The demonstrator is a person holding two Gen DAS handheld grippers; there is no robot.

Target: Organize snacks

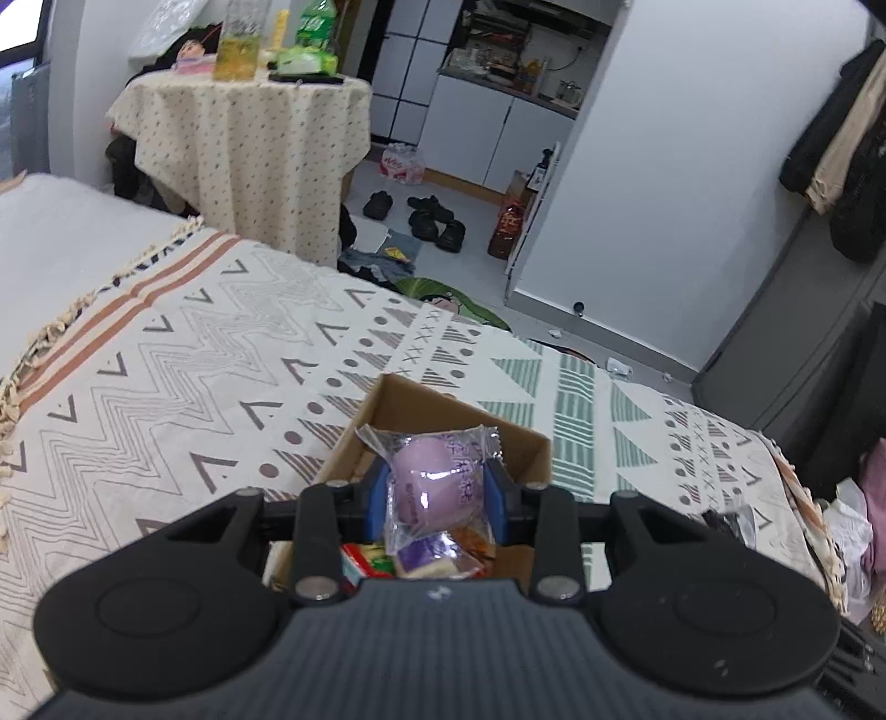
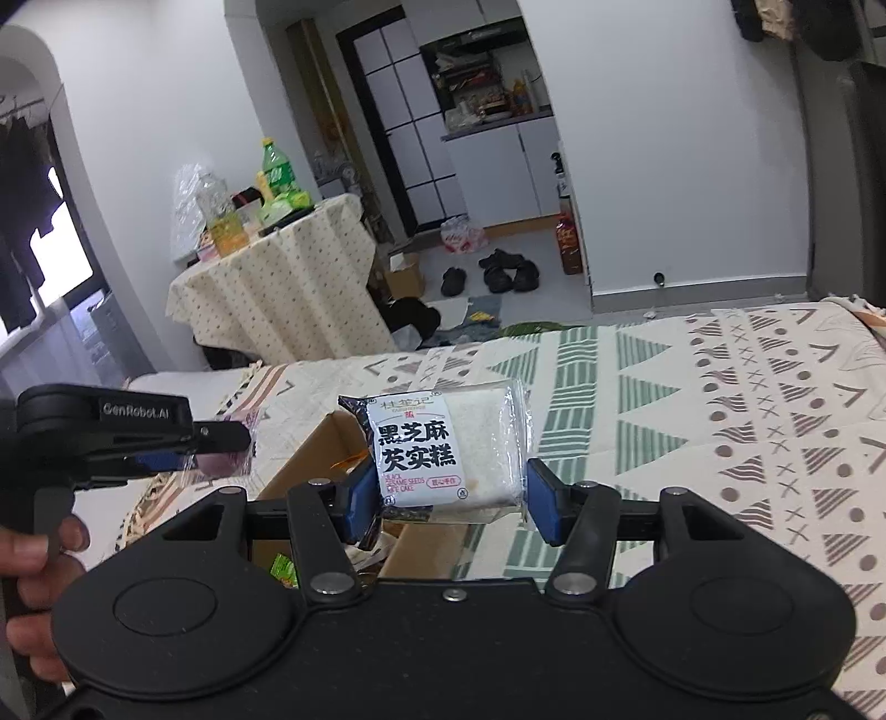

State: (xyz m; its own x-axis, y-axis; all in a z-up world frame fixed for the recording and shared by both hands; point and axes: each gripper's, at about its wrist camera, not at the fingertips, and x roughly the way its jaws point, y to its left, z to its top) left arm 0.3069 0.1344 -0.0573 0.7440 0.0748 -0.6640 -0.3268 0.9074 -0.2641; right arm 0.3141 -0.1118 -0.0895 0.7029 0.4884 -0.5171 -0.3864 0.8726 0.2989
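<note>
The left gripper [image 1: 440, 487] is held level above the open box [image 1: 443, 421], its blue fingers [image 1: 377, 493] clamped on a purple bun [image 1: 429, 482] in a clear wrapper. From the right wrist view this gripper [image 2: 221, 448] comes in from the left edge, gripped by the person's hand [image 2: 39, 559], with the bun [image 2: 221, 459] at its tip. More snacks [image 1: 421, 556] lie in the box beneath it. The right gripper [image 2: 451, 498] also points level over the box [image 2: 310, 459], its fingers [image 2: 545, 507] grasping a sesame cake [image 2: 443, 454] whose label faces the camera; the left pad presses the wrapper, the right pad sits at its edge.

The box rests on a bed [image 1: 166, 360] covered with a patterned blanket. Behind it, to the left, a round tabletop [image 1: 243, 111] under a dotted cloth carries bottles [image 1: 315, 22]. Further right, black shoes [image 1: 426, 219] lie on the floor [image 1: 470, 277] near a white cabinet [image 1: 487, 127].
</note>
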